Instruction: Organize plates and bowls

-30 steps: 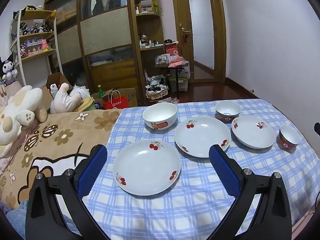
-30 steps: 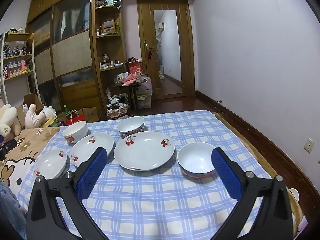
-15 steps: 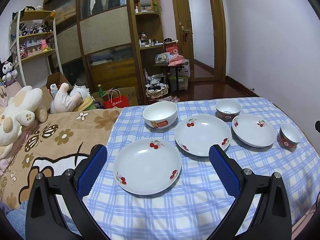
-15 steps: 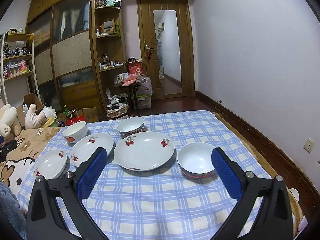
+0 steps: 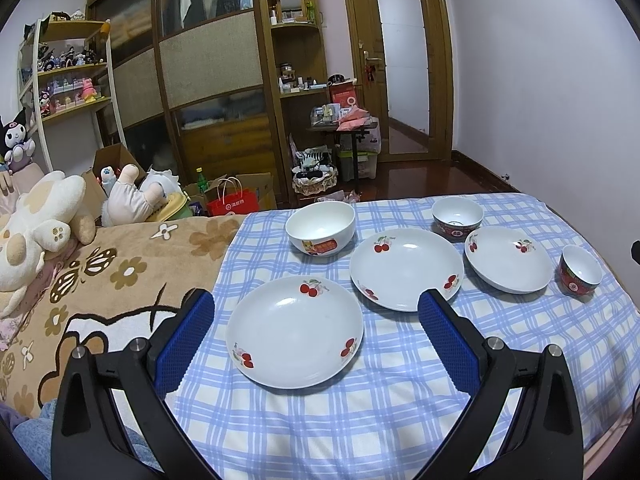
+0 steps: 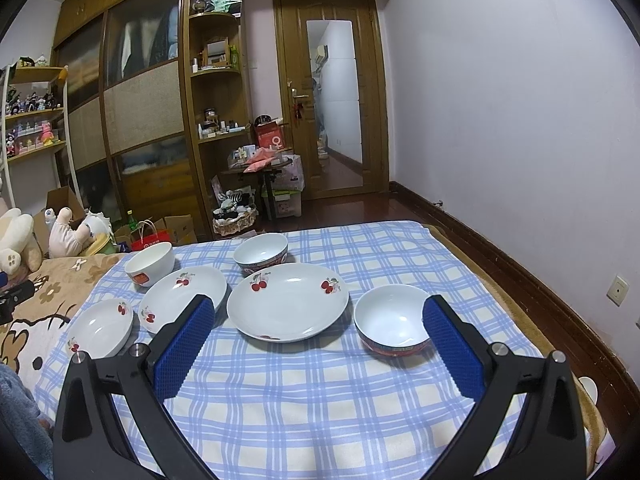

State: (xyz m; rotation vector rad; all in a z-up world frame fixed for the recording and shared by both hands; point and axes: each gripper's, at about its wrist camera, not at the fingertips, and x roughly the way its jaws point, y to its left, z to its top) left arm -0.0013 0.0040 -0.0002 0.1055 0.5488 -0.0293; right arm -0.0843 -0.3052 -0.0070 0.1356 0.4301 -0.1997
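Three white cherry-print plates and three bowls sit on a blue checked cloth (image 5: 400, 400). In the left wrist view my open, empty left gripper (image 5: 316, 312) hovers over the nearest plate (image 5: 294, 330). Beyond are a middle plate (image 5: 406, 266), a right plate (image 5: 508, 258), a white bowl (image 5: 320, 228), a red-banded bowl (image 5: 458, 216) and a small red bowl (image 5: 580, 270). In the right wrist view my open, empty right gripper (image 6: 318, 314) sits before the large plate (image 6: 288, 300), with a red-banded bowl (image 6: 390, 324) at right.
The cloth lies on a bed; a brown flowered blanket (image 5: 100, 272) and plush toys (image 5: 36, 224) are at left. The bed edge and floor (image 6: 540, 300) drop off at right by the wall. Wardrobe and door stand beyond.
Both views have barely shifted. The left gripper has eased slightly toward the plates. Nothing was taken hold of or moved.
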